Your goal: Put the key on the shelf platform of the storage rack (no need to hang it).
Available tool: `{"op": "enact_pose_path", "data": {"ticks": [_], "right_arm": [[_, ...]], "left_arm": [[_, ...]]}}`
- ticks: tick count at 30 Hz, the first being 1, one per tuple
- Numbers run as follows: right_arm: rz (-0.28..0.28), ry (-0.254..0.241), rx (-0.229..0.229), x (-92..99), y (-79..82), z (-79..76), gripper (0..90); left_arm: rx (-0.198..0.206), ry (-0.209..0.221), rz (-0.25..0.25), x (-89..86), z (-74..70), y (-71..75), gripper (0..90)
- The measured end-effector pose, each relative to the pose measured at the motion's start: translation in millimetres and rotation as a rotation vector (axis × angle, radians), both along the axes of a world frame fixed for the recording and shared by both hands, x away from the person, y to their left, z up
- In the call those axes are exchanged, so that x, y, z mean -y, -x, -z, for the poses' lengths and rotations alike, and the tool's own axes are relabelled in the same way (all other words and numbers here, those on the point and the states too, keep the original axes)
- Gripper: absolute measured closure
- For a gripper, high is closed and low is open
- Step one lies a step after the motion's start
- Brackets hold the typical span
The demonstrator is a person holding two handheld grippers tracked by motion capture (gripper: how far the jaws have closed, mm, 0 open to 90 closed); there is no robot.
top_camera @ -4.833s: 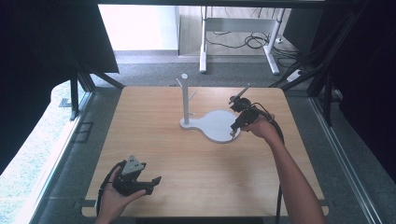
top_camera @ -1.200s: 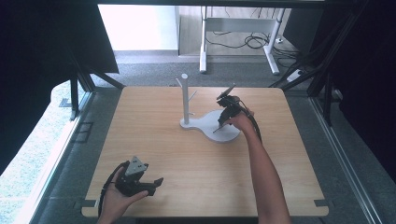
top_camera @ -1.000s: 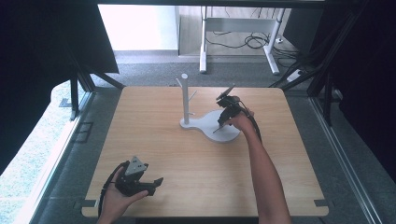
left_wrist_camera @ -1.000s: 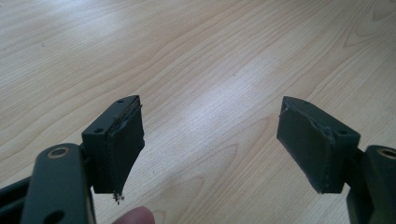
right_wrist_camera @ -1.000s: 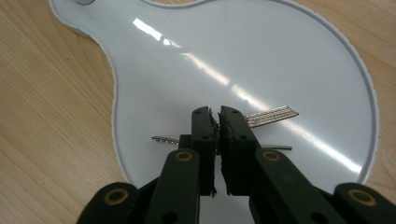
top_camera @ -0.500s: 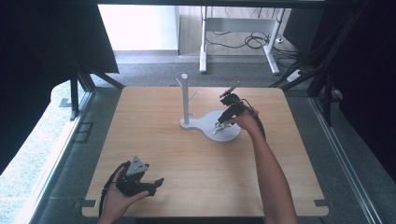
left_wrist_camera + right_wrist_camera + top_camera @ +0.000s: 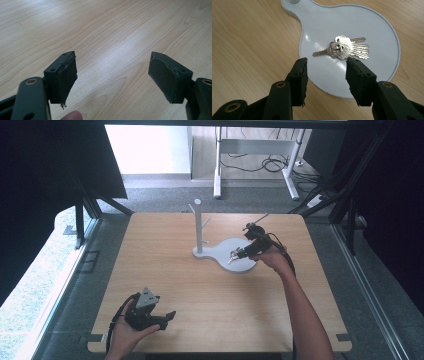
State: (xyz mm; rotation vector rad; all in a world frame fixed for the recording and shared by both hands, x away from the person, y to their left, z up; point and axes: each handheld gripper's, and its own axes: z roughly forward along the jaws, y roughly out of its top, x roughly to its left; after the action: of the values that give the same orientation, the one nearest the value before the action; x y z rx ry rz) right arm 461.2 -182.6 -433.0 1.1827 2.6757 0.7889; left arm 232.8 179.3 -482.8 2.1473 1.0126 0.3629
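1. Since the right gripper (image 7: 325,75) has just been opening, its jaws stand half apart, nothing between them.
2. Bunch of silver metal keys (image 7: 344,48) lies at 12 o'clock on the round white stand base (image 7: 377,32), blades fanning toward 3.
3. Left gripper (image 7: 112,77) sits wide open, empty, far off.

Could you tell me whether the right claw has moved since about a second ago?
Yes. The right claw has backed off toward the white tray's near right rim, away from the post; its jaws have just opened, leaving the keys lying there.
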Motion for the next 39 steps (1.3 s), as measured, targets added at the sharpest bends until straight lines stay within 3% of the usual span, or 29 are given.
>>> {"op": "enact_pose_path", "data": {"ticks": [11, 20, 33, 39], "right_arm": [[-0.042, -0.037, 0.043, 28.9, 45.1, -3.0, 50.2], [-0.045, -0.105, 0.069, 58.8, 85.2, 9.1, 50.2], [-0.011, -0.091, 0.06, 94.6, 132.0, 36.1, 49.6], [0.008, -0.072, 0.056, 98.6, 135.4, 44.6, 48.1]], "left_arm": [[0.0, 0.0, -0.002, 0.0, 0.0, 0.1, 23.2], [-0.003, -0.003, -0.012, -2.4, 1.0, -0.9, 23.2], [-0.007, -0.004, -0.018, -2.8, 2.5, -1.6, 23.2], [-0.009, -0.009, -0.017, -1.8, 3.3, -2.0, 23.2]]}}
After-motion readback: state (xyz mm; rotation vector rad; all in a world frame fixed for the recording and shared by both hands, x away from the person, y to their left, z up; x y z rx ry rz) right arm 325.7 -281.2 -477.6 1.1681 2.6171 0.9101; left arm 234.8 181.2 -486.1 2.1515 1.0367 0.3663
